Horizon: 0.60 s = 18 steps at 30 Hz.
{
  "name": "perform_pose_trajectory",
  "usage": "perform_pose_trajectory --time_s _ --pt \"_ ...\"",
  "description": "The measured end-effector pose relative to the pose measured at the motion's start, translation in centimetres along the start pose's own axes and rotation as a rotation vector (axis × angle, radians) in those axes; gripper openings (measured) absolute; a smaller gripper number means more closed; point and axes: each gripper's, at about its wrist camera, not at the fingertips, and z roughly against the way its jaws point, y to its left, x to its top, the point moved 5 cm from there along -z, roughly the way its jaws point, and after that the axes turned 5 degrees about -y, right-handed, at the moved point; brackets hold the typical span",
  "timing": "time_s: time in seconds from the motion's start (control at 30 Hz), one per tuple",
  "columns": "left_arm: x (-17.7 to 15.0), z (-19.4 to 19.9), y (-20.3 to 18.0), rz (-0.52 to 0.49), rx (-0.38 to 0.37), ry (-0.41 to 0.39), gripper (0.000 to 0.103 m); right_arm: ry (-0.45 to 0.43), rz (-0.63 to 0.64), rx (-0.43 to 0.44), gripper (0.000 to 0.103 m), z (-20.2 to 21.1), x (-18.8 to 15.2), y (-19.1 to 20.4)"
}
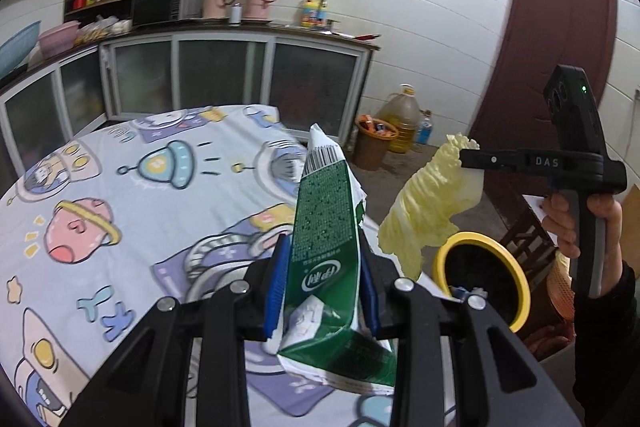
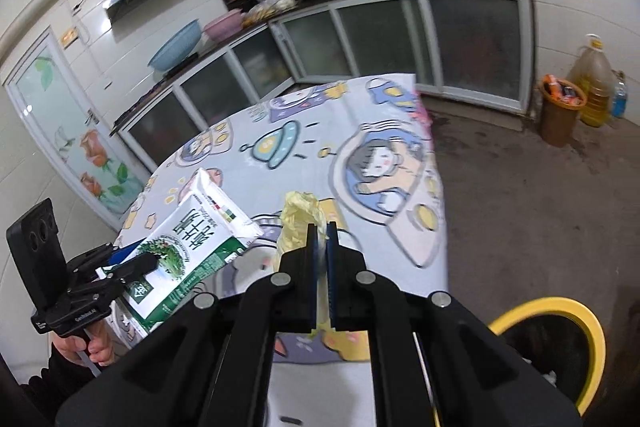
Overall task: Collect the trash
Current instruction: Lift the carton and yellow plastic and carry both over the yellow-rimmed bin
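Note:
My left gripper [image 1: 322, 251] is shut on a crumpled green and white milk carton [image 1: 326, 247] and holds it above the table's right edge. The carton also shows in the right wrist view [image 2: 192, 247], with the left gripper [image 2: 132, 265] at the lower left. My right gripper [image 2: 321, 227] is shut on a pale yellow cabbage leaf [image 2: 298, 223]. In the left wrist view the right gripper [image 1: 466, 159] holds the leaf [image 1: 428, 207] hanging just above a yellow-rimmed black trash bin [image 1: 480, 279]. The bin shows at the lower right of the right wrist view [image 2: 560, 343].
The table [image 1: 120, 187] carries a cartoon space tablecloth. Kitchen cabinets [image 1: 224, 75] line the back wall. A brown bin [image 1: 374, 143], an oil jug [image 1: 402, 119] and a blue bottle [image 1: 425, 131] stand on the floor near a red-brown door [image 1: 560, 39].

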Motion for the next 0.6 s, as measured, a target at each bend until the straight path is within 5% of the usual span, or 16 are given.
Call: perform_pose_trajectory --time_s 0.6 --pt "0.5 -4.2 -14.4 -0.169 -0.237 0.014 0.03 -0.131 -0.154 -0.207 0.005 11.7 -5.8 -12.6"
